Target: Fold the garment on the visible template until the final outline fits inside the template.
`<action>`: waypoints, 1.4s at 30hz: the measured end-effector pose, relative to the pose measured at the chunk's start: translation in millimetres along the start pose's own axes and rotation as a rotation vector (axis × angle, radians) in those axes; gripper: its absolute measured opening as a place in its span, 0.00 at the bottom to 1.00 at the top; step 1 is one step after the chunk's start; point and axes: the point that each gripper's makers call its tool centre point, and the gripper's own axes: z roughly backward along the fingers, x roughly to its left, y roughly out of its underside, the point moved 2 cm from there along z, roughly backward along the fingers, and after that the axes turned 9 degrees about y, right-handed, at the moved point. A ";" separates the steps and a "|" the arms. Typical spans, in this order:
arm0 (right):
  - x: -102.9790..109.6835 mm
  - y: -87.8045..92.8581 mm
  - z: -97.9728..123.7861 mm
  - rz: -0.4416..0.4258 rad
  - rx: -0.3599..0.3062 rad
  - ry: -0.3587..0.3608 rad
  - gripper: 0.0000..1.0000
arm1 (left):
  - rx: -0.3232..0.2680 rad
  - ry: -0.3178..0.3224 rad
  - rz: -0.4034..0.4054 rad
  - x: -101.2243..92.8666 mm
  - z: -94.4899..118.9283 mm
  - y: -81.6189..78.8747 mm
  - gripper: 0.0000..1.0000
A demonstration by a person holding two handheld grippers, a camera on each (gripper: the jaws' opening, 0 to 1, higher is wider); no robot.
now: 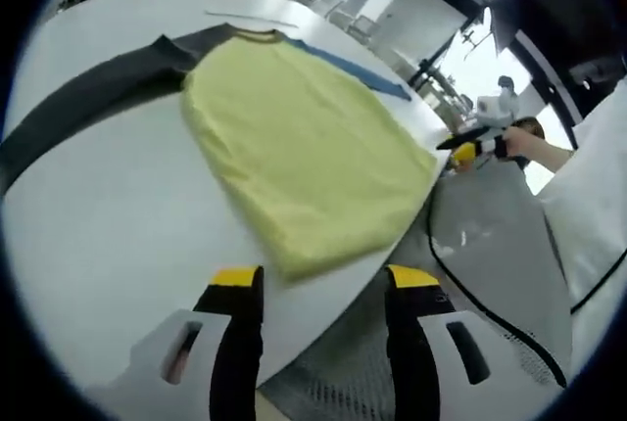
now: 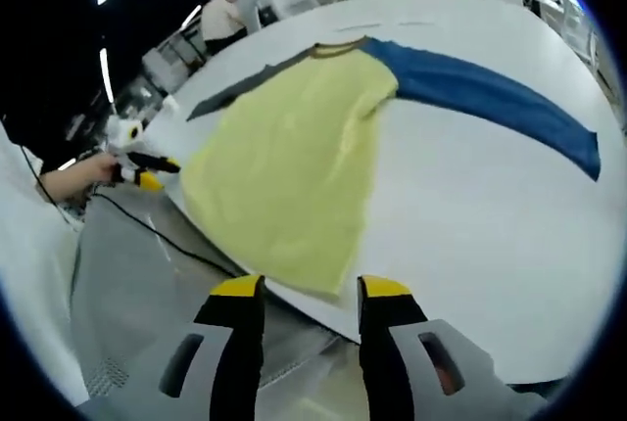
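A yellow shirt [image 1: 304,137] lies flat on the white table [image 1: 118,225], with a dark grey sleeve [image 1: 88,98] stretched out on one side and a blue sleeve [image 2: 490,93] on the other. My left gripper [image 1: 325,282] stands open at the table's edge, just short of the hem's near corner. My right gripper [image 2: 312,292] is open too, its yellow tips on either side of the hem's other corner [image 2: 318,279]. Each gripper shows in the other's view, held by a hand off the table's edge: the right gripper [image 1: 475,143], the left gripper [image 2: 142,171].
A black cable [image 1: 460,279] runs over grey mesh cloth [image 1: 500,235] below the table's edge. A white sleeve [image 2: 29,245] of the person holding the grippers is close by. A faint straight line [image 1: 250,18] marks the table beyond the collar. Another person [image 2: 223,15] stands far back.
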 end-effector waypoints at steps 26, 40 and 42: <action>-7.1 11.2 -19.0 -0.051 0.040 -0.018 0.22 | 0.002 0.002 0.039 5.7 -4.3 -1.9 0.18; -9.4 9.4 -24.0 -0.073 0.029 -0.010 0.11 | -0.010 0.012 0.073 7.0 -5.6 -3.3 0.05; -9.7 9.3 -24.1 -0.077 0.028 -0.009 0.10 | -0.011 0.007 0.076 8.1 -5.5 -3.6 0.04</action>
